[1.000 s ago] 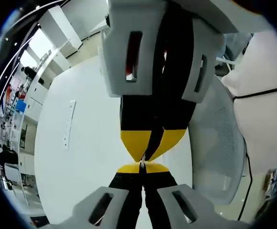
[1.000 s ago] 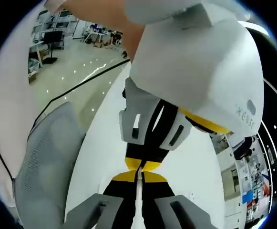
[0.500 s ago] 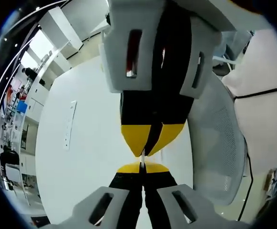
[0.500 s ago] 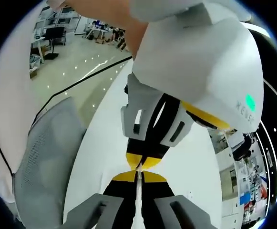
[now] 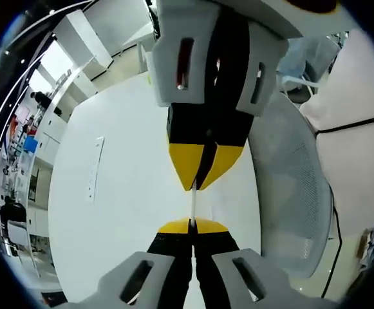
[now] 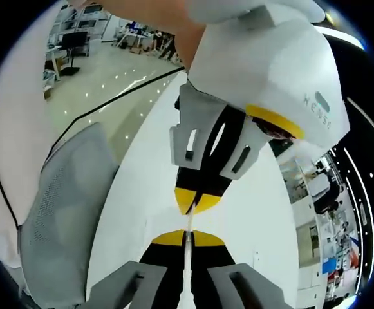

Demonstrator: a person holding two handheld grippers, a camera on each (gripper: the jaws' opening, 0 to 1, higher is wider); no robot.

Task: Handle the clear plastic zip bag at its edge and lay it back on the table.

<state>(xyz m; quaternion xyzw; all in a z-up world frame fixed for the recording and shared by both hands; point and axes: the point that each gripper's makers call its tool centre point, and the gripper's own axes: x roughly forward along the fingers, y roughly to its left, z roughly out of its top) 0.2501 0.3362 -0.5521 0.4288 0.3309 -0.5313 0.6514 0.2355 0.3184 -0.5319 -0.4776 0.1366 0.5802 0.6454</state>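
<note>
The clear plastic zip bag [image 5: 192, 205] shows edge-on as a thin pale strip stretched between two facing pairs of yellow tips. In the left gripper view, my left gripper [image 5: 192, 223] rises from the bottom, shut on the strip's near end. My right gripper [image 5: 199, 185] hangs from the top, shut on the far end. In the right gripper view, the zip bag [image 6: 188, 257] runs up between the closed jaws of my right gripper [image 6: 188, 234], and my left gripper [image 6: 193, 207] pinches it just above. Both hold the bag above the white table [image 5: 122, 193]. The rest of the bag is hidden.
A grey mesh chair [image 5: 296, 193] stands at the table's edge, also seen as the chair [image 6: 64, 212] at the left. A person's white sleeve [image 5: 360, 129] is beside it. A long pale strip [image 5: 94, 167] lies flat on the table. Shelves and desks sit far behind.
The two grippers have drawn a little apart, so a longer piece of the bag's edge shows between their tips. Both stay shut on it.
</note>
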